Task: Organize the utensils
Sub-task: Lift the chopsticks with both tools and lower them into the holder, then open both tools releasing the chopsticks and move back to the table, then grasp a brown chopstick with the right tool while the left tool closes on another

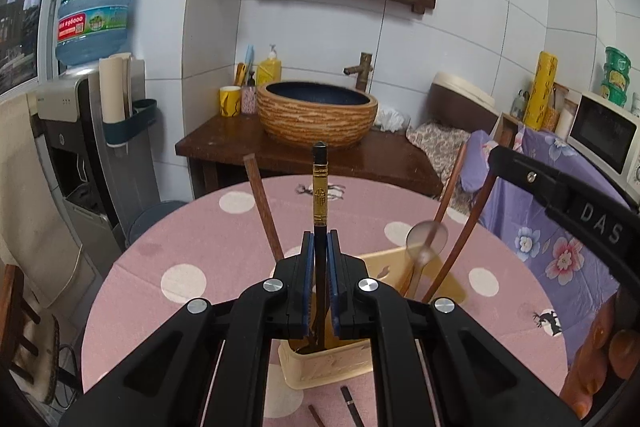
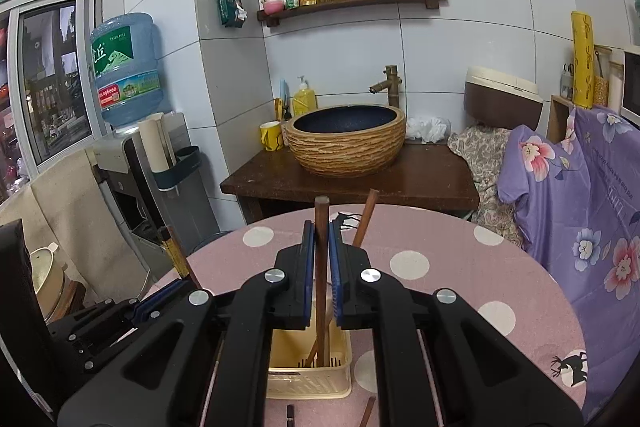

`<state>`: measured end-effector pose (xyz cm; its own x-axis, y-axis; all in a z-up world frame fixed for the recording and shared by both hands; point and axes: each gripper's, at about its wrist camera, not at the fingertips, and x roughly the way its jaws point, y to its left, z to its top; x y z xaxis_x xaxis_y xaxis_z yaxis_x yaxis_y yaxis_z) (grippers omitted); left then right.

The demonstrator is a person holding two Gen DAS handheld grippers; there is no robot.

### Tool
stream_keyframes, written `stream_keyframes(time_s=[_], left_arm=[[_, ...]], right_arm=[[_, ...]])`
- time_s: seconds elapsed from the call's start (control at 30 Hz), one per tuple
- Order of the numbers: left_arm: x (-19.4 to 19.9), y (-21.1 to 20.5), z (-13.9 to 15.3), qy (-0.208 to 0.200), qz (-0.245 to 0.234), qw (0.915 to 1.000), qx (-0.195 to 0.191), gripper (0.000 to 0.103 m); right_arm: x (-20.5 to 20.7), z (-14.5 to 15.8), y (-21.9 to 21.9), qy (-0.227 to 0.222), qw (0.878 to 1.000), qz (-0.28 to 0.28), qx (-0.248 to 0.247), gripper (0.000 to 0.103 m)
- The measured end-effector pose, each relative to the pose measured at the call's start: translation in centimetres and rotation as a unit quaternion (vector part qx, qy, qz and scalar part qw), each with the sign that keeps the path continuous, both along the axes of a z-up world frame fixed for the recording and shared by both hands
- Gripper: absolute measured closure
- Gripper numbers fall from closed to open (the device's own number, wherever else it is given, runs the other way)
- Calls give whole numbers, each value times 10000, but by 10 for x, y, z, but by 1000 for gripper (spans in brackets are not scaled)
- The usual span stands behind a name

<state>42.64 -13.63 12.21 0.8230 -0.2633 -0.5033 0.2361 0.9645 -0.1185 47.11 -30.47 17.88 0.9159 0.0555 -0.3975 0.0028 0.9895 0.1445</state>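
My left gripper (image 1: 320,237) is shut on a black chopstick (image 1: 320,187) with a gold band. It stands upright, its lower end inside the beige utensil holder (image 1: 332,367) on the pink dotted table (image 1: 180,267). In the holder lean brown chopsticks (image 1: 264,207) and a clear spoon (image 1: 426,235). My right gripper (image 2: 321,229) is shut on a brown wooden chopstick (image 2: 321,307), whose tip rests in the same holder (image 2: 308,383). Another brown chopstick (image 2: 366,219) leans behind it. The left gripper (image 2: 176,285) shows at lower left; the right gripper (image 1: 504,157) shows at the right edge.
A loose black chopstick (image 1: 352,403) and a brown one (image 1: 318,415) lie on the table in front of the holder. Behind the table stand a wooden counter with a basin (image 2: 346,139), a water dispenser (image 1: 80,131) and furniture under purple floral cloth (image 2: 580,211).
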Motion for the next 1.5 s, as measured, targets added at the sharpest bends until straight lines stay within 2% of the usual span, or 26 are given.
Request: stream_keyframes(time_s=[0.2,0.27,0.3,0.33,0.37,0.4,0.47,0.53,0.63,0.87,1.0,1.17,1.27,1.33,1.5], left_arm=[[0,1,-8,147,9,9999,23,95],[-3,0,-8,115,-25,9999,110,90],[-6,0,-7,68,-13,9999,139,79],[-11,2,-5,2,5,9999,129,63],[-15,4,-4,-60,31,9999,98,54],[-22,8,-3,-151,71,9999,38,44],[-35,13,-3,-236,80,9997,-42,39],[-48,18,-9,-178,117,9998,0,31],[-66,28,-25,81,222,9997,-14,25],[-95,38,-80,815,264,9962,165,25],[-106,42,-105,1172,253,9927,105,26],[-118,43,-120,1290,329,9910,133,30],[-121,44,-130,1410,358,9893,143,38],[-122,47,-137,1519,408,9875,45,48],[-119,45,-145,1702,357,9847,-95,60]], right_arm=[[-4,-7,-7,-15,9999,50,106,95],[-8,-8,-8,-26,9999,72,105,94],[-12,-8,-8,-65,9999,66,94,93],[-17,-8,-9,-105,9999,85,85,91],[-22,-7,-9,-144,9998,103,88,83],[-29,-7,-11,-208,9997,113,94,65],[-46,-9,-15,-358,9993,71,89,44],[-63,-14,-19,-399,9992,35,74,44],[-84,-30,-23,-242,9996,31,109,42],[-122,-86,-16,423,9990,128,-100,42],[-140,-117,-6,673,9967,97,-433,42],[-153,-145,-2,957,9941,98,-509,42],[-159,-160,1,1078,9919,-37,-672,42],[-164,-168,2,1117,9908,-123,-749,42],[-180,-183,-1,1189,9906,-246,-636,42]])
